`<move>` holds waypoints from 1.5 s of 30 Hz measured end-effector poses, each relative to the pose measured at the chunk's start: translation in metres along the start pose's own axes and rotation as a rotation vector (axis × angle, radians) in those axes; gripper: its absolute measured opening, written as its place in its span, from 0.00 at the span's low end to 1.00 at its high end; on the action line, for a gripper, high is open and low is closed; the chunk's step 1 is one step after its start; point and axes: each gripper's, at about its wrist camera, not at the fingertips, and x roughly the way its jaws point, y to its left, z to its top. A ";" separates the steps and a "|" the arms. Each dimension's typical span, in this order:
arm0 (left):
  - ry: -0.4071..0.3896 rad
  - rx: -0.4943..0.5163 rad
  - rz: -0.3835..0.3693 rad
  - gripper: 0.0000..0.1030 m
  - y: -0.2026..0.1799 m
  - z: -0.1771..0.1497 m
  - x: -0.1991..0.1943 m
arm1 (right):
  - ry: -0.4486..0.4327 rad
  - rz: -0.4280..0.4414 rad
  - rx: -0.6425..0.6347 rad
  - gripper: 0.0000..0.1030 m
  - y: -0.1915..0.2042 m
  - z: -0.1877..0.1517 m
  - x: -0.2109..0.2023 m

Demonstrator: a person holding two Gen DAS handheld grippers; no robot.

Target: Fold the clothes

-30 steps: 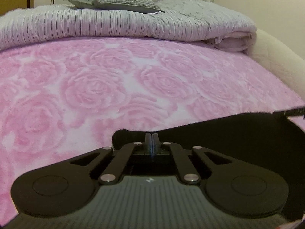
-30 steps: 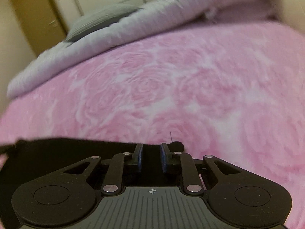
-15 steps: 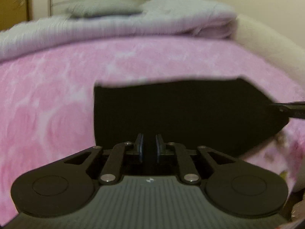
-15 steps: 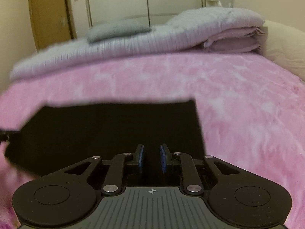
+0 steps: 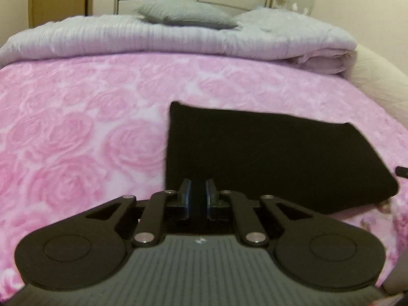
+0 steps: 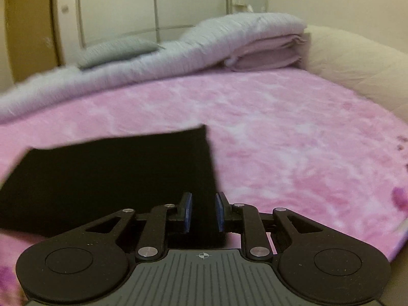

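Left wrist view: black garment (image 5: 275,158) flat on pink bed (image 5: 76,132), spreading toward 2 o'clock; door handle visible.
Left gripper (image 5: 198,200): closing, narrow gap, garment edge between, grip unclear.
Right wrist view: garment toward 10 o'clock.
Right gripper (image 6: 203,213): slightly parted, pads clear of cloth.

Black folded cloth garment (image 5: 267,153) plain | fleece bed blanket (image 5: 89,117) pink, rose pattern | folded ribbed quilt (image 5: 178,38) pale grey, fine stripes | small textured pillow (image 5: 186,17) grey
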 end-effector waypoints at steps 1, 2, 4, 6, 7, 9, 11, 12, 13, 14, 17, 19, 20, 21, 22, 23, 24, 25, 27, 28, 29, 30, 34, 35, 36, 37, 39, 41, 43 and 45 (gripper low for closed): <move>0.005 0.010 -0.019 0.08 -0.006 0.000 0.003 | -0.002 0.027 -0.006 0.19 0.006 -0.001 -0.002; 0.012 0.024 -0.026 0.08 -0.011 -0.002 0.007 | 0.003 0.043 -0.030 0.19 0.014 -0.004 -0.001; 0.043 0.062 0.007 0.14 -0.020 -0.009 0.019 | 0.023 0.059 -0.053 0.19 0.025 -0.012 0.007; 0.044 0.059 0.031 0.26 -0.015 -0.016 0.026 | 0.060 0.032 -0.036 0.19 0.018 -0.024 0.020; 0.044 0.028 0.026 0.28 -0.008 -0.018 0.027 | 0.053 0.053 -0.022 0.19 0.010 -0.028 0.023; 0.058 -0.010 0.019 0.28 0.000 -0.015 0.025 | 0.059 0.078 0.006 0.19 -0.003 -0.031 0.023; 0.063 0.005 0.066 0.26 0.001 -0.011 0.018 | 0.087 0.037 0.012 0.19 -0.009 -0.025 0.021; 0.066 0.016 0.089 0.18 0.000 -0.009 0.013 | 0.100 0.023 0.031 0.19 -0.013 -0.022 0.018; 0.063 0.012 0.094 0.17 0.001 -0.009 0.008 | 0.106 0.032 0.068 0.19 -0.017 -0.022 0.012; 0.056 -0.023 0.085 0.17 0.004 -0.009 0.000 | 0.112 0.041 0.112 0.20 -0.020 -0.020 0.007; 0.056 -0.259 0.001 0.29 0.021 -0.016 -0.021 | 0.126 0.165 0.392 0.37 -0.039 -0.022 -0.012; 0.058 -0.478 -0.074 0.35 0.037 -0.028 -0.026 | 0.135 0.278 0.657 0.69 -0.055 -0.036 -0.018; 0.059 -0.601 -0.120 0.36 0.045 -0.037 -0.027 | 0.146 0.318 0.770 0.79 -0.061 -0.045 -0.018; 0.061 -0.710 -0.152 0.38 0.053 -0.045 -0.024 | 0.155 0.333 0.853 0.79 -0.065 -0.053 -0.018; 0.065 -0.803 -0.167 0.38 0.059 -0.052 -0.020 | 0.158 0.333 0.909 0.79 -0.068 -0.059 -0.017; 0.074 -0.874 -0.168 0.38 0.064 -0.058 -0.013 | 0.162 0.328 0.951 0.79 -0.070 -0.063 -0.014; 0.084 -0.940 -0.166 0.38 0.067 -0.063 -0.007 | 0.169 0.321 0.984 0.79 -0.072 -0.065 -0.010; 0.077 -0.977 -0.157 0.38 0.070 -0.065 -0.001 | 0.173 0.315 1.016 0.79 -0.074 -0.065 -0.004; 0.046 -1.028 -0.134 0.38 0.072 -0.067 0.008 | 0.163 0.301 1.079 0.79 -0.077 -0.065 0.008; 0.028 -1.056 -0.130 0.38 0.073 -0.068 0.012 | 0.154 0.292 1.093 0.79 -0.079 -0.063 0.013; 0.017 -1.055 -0.119 0.38 0.073 -0.066 0.015 | 0.145 0.271 1.099 0.79 -0.081 -0.060 0.018; 0.006 -1.048 -0.107 0.38 0.072 -0.063 0.018 | 0.143 0.244 1.095 0.78 -0.082 -0.057 0.024; -0.019 -0.947 -0.065 0.21 0.069 -0.048 0.026 | 0.144 0.151 1.024 0.29 -0.082 -0.044 0.049; -0.024 -0.910 -0.064 0.17 0.068 -0.045 0.026 | 0.145 0.156 1.019 0.23 -0.085 -0.045 0.054; -0.030 -0.872 -0.065 0.13 0.067 -0.042 0.025 | 0.143 0.173 1.025 0.17 -0.088 -0.047 0.056; -0.038 -0.842 -0.068 0.10 0.066 -0.041 0.022 | 0.138 0.189 1.025 0.14 -0.090 -0.049 0.054; -0.059 -0.776 -0.079 0.07 0.063 -0.041 0.009 | 0.111 0.208 0.982 0.09 -0.091 -0.050 0.043; -0.075 -0.742 -0.095 0.07 0.061 -0.043 -0.005 | 0.083 0.215 0.945 0.09 -0.088 -0.049 0.029; -0.074 -0.736 -0.113 0.07 0.060 -0.045 -0.017 | 0.068 0.214 0.924 0.08 -0.086 -0.046 0.020; -0.074 -0.731 -0.132 0.07 0.058 -0.049 -0.032 | 0.073 0.211 0.921 0.08 -0.087 -0.047 0.010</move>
